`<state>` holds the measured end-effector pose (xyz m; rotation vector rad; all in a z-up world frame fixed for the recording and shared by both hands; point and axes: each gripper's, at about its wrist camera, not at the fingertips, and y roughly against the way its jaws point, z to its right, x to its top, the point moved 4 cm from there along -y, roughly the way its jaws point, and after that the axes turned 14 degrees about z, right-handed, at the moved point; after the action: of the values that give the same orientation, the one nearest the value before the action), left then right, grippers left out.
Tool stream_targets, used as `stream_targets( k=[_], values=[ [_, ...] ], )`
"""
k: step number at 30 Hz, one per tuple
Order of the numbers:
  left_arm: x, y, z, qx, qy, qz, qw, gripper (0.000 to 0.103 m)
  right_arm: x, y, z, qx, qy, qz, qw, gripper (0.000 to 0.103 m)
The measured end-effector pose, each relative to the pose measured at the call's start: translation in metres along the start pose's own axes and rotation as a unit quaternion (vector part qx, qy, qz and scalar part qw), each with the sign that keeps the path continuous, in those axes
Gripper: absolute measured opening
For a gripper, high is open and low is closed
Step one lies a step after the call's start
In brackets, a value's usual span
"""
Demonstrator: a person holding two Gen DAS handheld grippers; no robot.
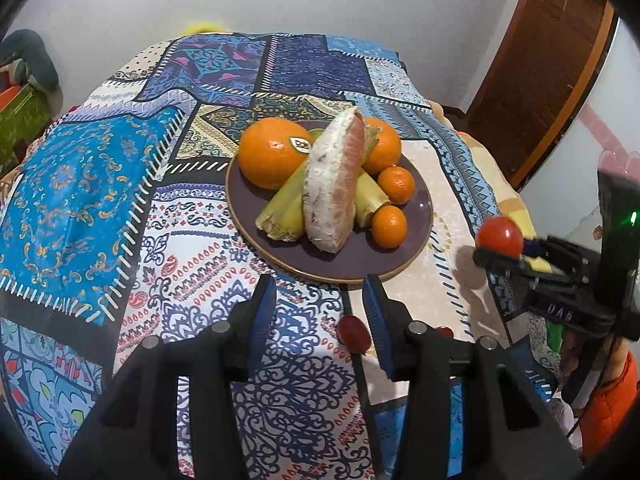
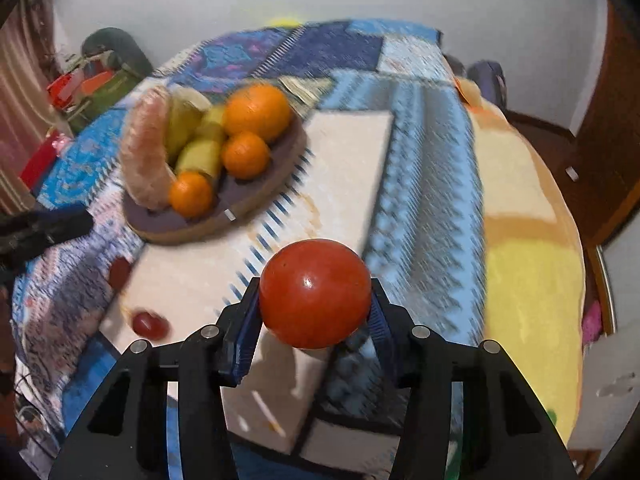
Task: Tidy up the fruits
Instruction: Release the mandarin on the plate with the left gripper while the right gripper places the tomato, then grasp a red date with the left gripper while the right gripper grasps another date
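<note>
A purple plate (image 1: 344, 264) on the patterned tablecloth holds two large oranges (image 1: 272, 152), two small mandarins (image 1: 389, 221), a peeled pomelo wedge (image 1: 332, 184) and pale green stalk pieces (image 1: 282, 210). The plate also shows in the right wrist view (image 2: 192, 228). My right gripper (image 2: 316, 304) is shut on a red tomato (image 2: 315, 293) and holds it above the table, right of the plate; it shows in the left wrist view (image 1: 500, 248). My left gripper (image 1: 320, 304) is open and empty just in front of the plate. A small red fruit (image 1: 353, 332) lies by its right finger.
Two small red fruits (image 2: 150, 325) lie on the cloth left of my right gripper. The cloth-covered table (image 1: 80, 184) drops off at the right onto a yellow blanket (image 2: 528, 280). A wooden door (image 1: 540, 64) stands at the right, clutter at the far left.
</note>
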<state>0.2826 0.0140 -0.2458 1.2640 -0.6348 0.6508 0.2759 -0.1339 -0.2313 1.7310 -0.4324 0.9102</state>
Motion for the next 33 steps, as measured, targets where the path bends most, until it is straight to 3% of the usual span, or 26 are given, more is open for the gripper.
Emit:
stream_targets(
  k=[5,13,25,33],
  values=[
    [-0.002,-0.002,-0.008,0.003,0.009,-0.003,0.9999,0.045,0.029,-0.020,-0.022,0.024,0.001,0.019,1.000,0.046],
    [-0.003,-0.005,-0.017,0.000,0.021,-0.008,0.9997,0.045,0.034,-0.054,-0.040,0.035,0.001,-0.001,0.999,0.046],
    [-0.004,-0.001,-0.010,-0.006,0.021,-0.010,0.9997,0.045,0.039,-0.033,-0.041,0.026,0.027,0.010,0.999,0.053],
    [-0.010,0.020,0.000,-0.011,0.015,-0.009,0.9998,0.045,0.021,0.004,-0.060,0.051,0.037,0.008,0.998,0.053]
  ],
)
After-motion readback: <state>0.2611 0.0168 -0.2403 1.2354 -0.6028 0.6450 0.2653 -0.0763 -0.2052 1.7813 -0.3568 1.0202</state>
